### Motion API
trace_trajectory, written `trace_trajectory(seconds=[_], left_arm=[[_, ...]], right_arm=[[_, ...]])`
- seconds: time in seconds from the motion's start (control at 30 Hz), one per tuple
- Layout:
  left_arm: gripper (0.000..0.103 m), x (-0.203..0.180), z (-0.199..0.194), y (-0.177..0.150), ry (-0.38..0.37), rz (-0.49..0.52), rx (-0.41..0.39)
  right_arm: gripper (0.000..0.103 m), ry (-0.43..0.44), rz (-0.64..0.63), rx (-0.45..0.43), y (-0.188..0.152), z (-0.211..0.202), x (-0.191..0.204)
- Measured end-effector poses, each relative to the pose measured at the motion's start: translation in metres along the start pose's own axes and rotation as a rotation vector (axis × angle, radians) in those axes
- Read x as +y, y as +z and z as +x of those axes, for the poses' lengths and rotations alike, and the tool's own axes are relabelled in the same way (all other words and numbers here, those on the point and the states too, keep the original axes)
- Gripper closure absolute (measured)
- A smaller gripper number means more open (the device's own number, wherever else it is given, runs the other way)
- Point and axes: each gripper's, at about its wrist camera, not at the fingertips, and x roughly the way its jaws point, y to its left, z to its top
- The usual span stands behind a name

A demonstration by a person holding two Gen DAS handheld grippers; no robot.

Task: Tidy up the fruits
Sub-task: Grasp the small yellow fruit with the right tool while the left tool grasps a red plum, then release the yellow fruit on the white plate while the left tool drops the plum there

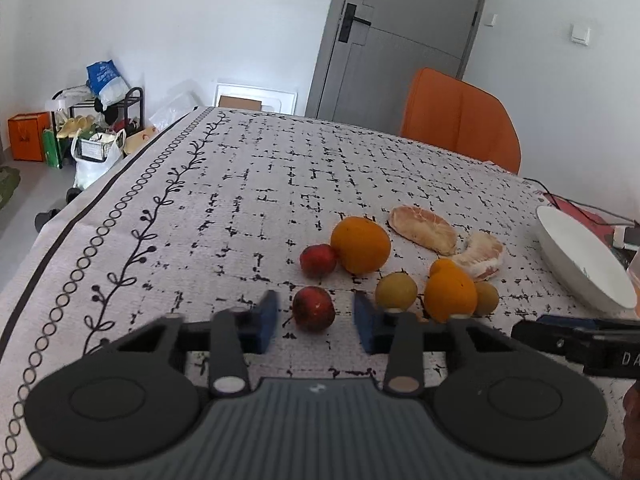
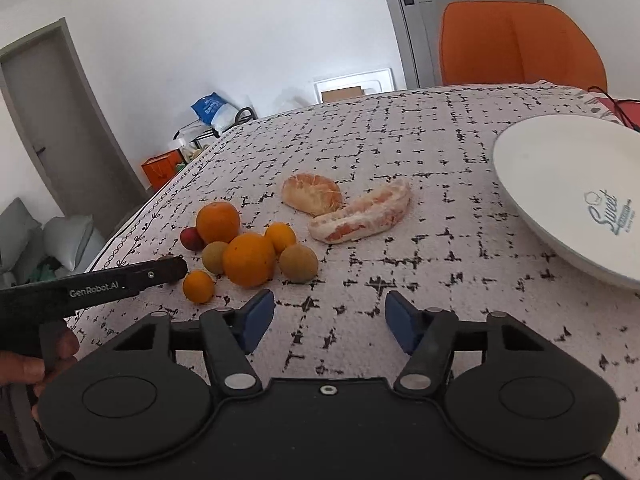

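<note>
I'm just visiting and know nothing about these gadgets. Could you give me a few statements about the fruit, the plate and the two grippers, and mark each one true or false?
1. The white plate already holds fruit. False: it is bare; all the fruit lies on the tablecloth.
2. The left gripper is open, with a red fruit between its fingers. True.
3. The right gripper is clamped on an orange. False: it is open and holds nothing.
4. Two peeled citrus pieces lie on the cloth. True.
5. The chair is blue. False: it is orange.
</note>
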Motion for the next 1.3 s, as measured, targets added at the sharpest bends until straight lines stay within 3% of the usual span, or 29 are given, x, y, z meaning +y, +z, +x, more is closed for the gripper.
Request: trace_trajectory(seconds=[0.13,0.47,0.6,0.9,1.3], left_arm=[[0.082,0.004,0.0,0.002,-0.006,-0.023,-0.001],[0.082,0.004,-0.01,0.002,-0.014,-0.03,-0.004],[0.082,0.002,-0.014,0.003,-0.02,-0.032,-0.016],[0.082,-0.012,-0.024,0.011,-0.045,-0.008,-0.047],[0.082,-0.059,-0.024,0.02,-0.125,0.052,-0.075]], right_arm=[[0.051,0.006,-0.014,0.005,0.006,0.007,0.001],[0.06,0.032,-0.05,0.006,0.014,0.023,0.01],[0.08,0.041,-0.053,0.013,0.017,0.027,0.011],[0.08,0.055,-0.021,-0.03,0.016,0.009,0.003],[0.08,-0.019,0.023,-0.137,0.014,-0.042,-0.03]])
